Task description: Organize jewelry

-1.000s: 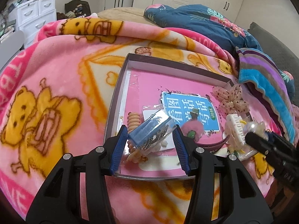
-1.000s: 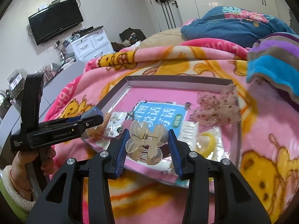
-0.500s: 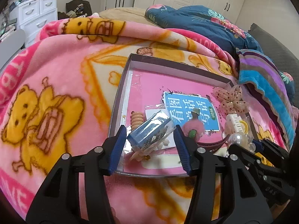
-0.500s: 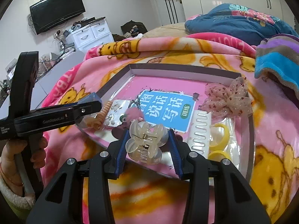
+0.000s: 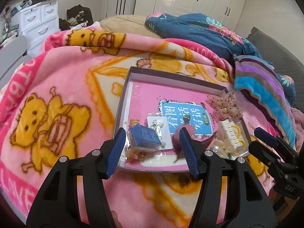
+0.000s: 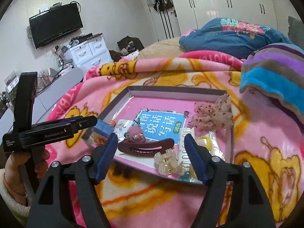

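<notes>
Both grippers are black with ribbed blue pads and silver screws; the left gripper reads "GenRobot.AI". A fleecy cream sleeve at 8 o'clock.

A home bedroom: bed with blankets, white wardrobes, wall-mounted television, drawer chest.

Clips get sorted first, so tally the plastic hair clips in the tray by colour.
Dark maroon long clip: 1
Clear claw clip: 1
White toothed clip: 1
Total: 3
</notes>
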`<action>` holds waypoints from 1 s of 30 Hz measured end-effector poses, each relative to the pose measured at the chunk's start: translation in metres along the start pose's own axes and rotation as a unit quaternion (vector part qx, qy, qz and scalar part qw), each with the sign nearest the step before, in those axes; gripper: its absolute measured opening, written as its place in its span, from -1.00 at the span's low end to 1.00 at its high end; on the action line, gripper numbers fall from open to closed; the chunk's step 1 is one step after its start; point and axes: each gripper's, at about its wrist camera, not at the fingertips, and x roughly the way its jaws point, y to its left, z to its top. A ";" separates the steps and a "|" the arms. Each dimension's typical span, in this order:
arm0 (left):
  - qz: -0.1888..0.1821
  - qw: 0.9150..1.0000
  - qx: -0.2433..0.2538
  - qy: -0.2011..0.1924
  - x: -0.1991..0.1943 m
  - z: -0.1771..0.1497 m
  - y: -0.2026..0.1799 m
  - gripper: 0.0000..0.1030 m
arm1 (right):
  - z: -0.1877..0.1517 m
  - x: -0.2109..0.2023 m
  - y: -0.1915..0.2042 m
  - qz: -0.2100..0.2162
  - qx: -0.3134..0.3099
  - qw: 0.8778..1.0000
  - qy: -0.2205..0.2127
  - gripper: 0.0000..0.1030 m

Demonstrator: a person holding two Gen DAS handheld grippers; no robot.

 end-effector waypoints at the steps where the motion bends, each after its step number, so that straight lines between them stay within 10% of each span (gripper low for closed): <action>1: -0.001 1.000 0.001 -0.002 -0.003 -0.001 -0.001 0.04 | 0.000 -0.004 0.001 -0.001 0.000 1.000 -0.004 0.50; 13: -0.006 0.999 0.008 -0.041 -0.066 -0.023 -0.007 0.82 | -0.013 -0.065 0.019 -0.017 -0.017 0.998 -0.057 0.91; 30: 0.000 0.999 0.024 -0.045 -0.093 -0.085 -0.008 0.82 | -0.065 -0.075 0.028 -0.041 -0.011 0.999 -0.024 0.92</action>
